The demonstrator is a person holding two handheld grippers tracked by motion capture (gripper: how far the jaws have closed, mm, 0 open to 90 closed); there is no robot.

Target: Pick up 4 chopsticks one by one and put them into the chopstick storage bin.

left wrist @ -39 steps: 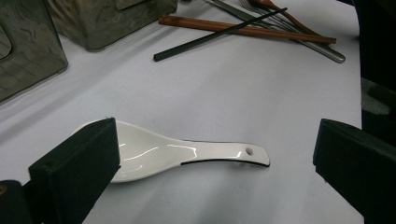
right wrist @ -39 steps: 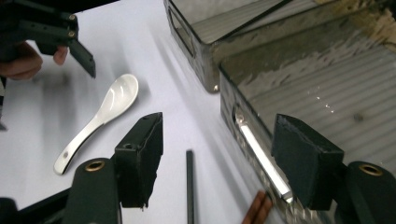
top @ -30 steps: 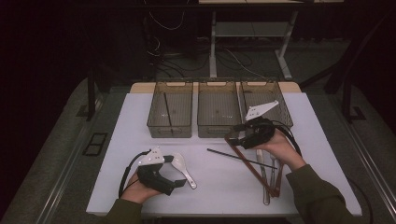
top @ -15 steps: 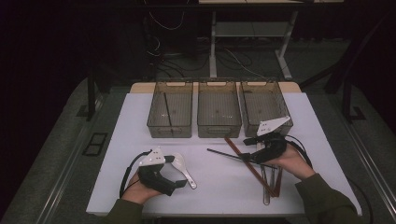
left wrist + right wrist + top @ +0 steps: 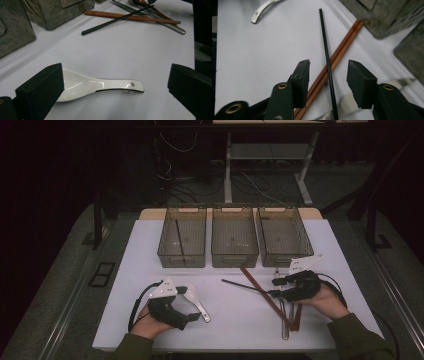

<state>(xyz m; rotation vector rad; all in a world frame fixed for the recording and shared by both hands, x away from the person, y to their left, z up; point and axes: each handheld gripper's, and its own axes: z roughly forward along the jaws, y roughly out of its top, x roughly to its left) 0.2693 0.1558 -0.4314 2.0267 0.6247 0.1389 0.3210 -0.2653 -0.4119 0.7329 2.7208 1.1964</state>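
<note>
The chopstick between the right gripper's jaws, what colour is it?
Black; the chopstick shows best in the right gripper view.

White rectangular table (image 5: 125, 265) carrying three smoky clear plastic bins (image 5: 234, 245) at upper centre, white ceramic spoon (image 5: 196, 301) lower left, black chopstick (image 5: 242, 287), brown wooden chopsticks (image 5: 265, 296) and metal cutlery (image 5: 284, 322) lower right.

No text, label, brand or number can be read anywhere, though the dim high view may hide small print.
</note>
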